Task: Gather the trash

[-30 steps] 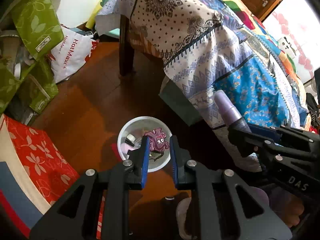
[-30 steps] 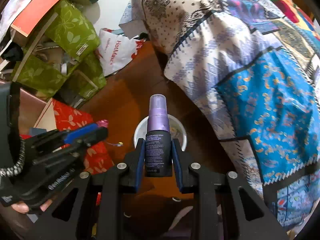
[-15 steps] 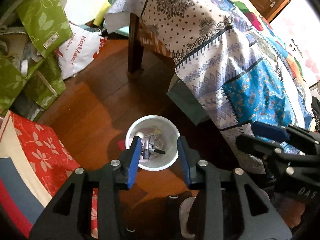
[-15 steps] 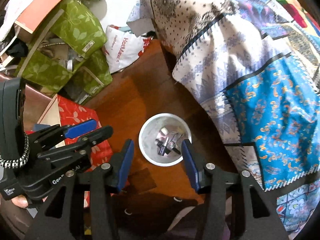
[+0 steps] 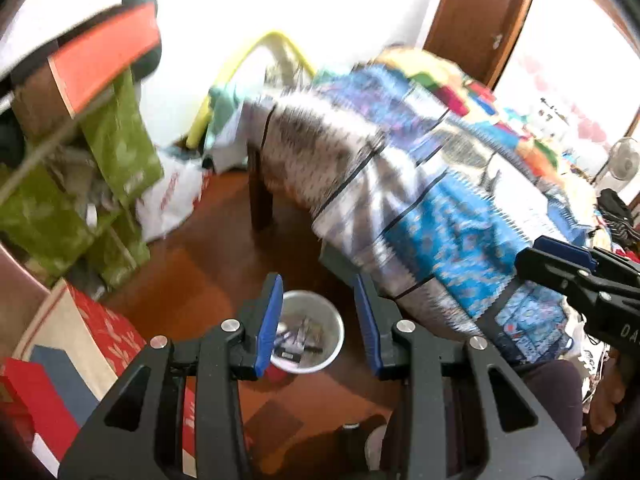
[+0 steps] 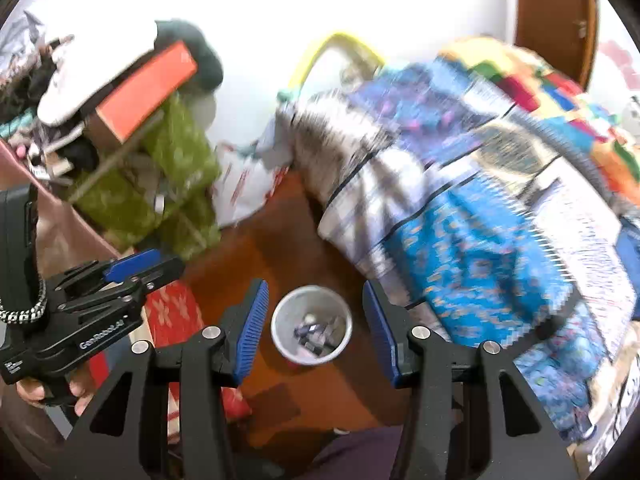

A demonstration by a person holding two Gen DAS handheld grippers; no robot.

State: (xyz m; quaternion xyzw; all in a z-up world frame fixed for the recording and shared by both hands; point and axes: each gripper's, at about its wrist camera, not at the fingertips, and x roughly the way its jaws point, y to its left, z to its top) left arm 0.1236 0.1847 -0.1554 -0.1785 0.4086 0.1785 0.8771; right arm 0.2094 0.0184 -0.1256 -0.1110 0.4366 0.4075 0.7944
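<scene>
A white trash bin (image 5: 316,334) stands on the brown wooden floor beside the bed, with several small discarded items inside; it also shows in the right wrist view (image 6: 311,326). My left gripper (image 5: 318,320) is open and empty, high above the bin. My right gripper (image 6: 316,326) is open and empty, also high above the bin. The right gripper shows at the right edge of the left wrist view (image 5: 568,264). The left gripper shows at the left of the right wrist view (image 6: 136,268), held in a hand.
A bed with a patterned blue and white quilt (image 5: 440,184) fills the right side. Green bags (image 5: 100,184), a white plastic bag (image 5: 172,200) and a red floral box (image 5: 100,332) crowd the left. A wooden door (image 5: 476,16) stands behind.
A second ago the left gripper held a purple toy and the right a purple spray bottle over the bin. Both opened and dropped them in. Both have since risen and tilted up.
</scene>
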